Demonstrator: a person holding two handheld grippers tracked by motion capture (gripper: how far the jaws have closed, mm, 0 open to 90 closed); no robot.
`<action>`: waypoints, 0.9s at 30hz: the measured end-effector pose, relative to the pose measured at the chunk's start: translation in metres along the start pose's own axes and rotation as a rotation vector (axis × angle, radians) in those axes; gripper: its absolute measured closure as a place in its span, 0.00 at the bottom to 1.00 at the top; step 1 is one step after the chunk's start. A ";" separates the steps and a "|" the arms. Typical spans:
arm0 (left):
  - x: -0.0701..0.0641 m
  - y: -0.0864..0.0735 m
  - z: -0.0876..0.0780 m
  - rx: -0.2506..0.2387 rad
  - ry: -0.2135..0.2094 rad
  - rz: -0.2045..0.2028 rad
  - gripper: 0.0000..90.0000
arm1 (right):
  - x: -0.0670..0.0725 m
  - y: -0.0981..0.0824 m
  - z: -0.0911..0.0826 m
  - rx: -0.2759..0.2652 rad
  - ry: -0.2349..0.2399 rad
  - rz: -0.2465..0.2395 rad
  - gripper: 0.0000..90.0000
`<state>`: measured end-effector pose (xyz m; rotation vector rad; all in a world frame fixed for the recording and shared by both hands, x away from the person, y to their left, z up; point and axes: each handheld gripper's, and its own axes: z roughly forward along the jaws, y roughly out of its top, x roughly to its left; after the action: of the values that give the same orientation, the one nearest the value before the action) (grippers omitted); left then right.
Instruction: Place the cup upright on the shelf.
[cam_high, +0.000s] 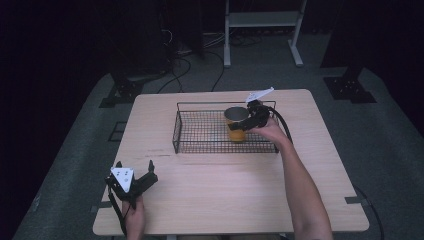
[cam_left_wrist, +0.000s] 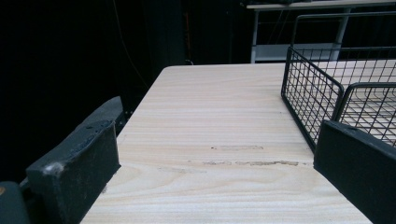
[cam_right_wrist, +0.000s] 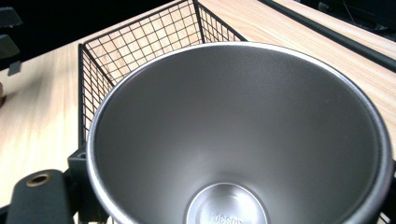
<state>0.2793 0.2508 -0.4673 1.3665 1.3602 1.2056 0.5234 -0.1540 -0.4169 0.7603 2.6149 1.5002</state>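
Currently: cup held at wire basket, left side idle

Left hand-held gripper (cam_high: 135, 165) sits at the near left corner of the desk (cam_high: 225, 200), low over the wood, jaws spread apart and holding nothing. Grey three-cornered plate on top of it faces up. In the left gripper view its two black jaws rise at either side with bare desk (cam_left_wrist: 219, 135) between them; scuff marks on the wood ahead, and the corner of the wire basket (cam_left_wrist: 308, 88) is off to the right, well apart from the jaws.

Middle: black wire basket (cam_high: 200, 130) stands on the far half of the desk, long side across. Left part of its mesh floor is bare.

Right: orange cup (cam_high: 236, 124) with a steel inside stands upright within the right part of the basket; cannot tell if its base touches the mesh. Right hand-held gripper (cam_high: 252, 120) is at the cup's right side, clenched on the cup at the rim, forearm reaching in from bottom right. In the right gripper view the cup (cam_right_wrist: 243, 135) is seen from above, mouth open, metal bottom visible with stamped lettering too small to read; basket wires (cam_right_wrist: 140, 51) behind it, desk (cam_right_wrist: 32, 107) beyond.
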 end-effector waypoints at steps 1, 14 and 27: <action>0.000 0.000 0.000 0.000 0.000 0.000 0.00 | 0.000 0.000 0.000 0.000 -0.002 -0.005 0.13; 0.000 0.000 0.000 0.000 0.000 0.002 0.00 | 0.001 0.000 0.005 0.029 -0.011 -0.030 0.12; 0.000 0.000 0.000 0.001 0.002 0.005 0.00 | 0.003 0.002 0.000 0.038 -0.024 -0.044 0.08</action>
<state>0.2794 0.2504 -0.4673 1.3708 1.3597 1.2095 0.5216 -0.1524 -0.4150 0.7150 2.6320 1.4249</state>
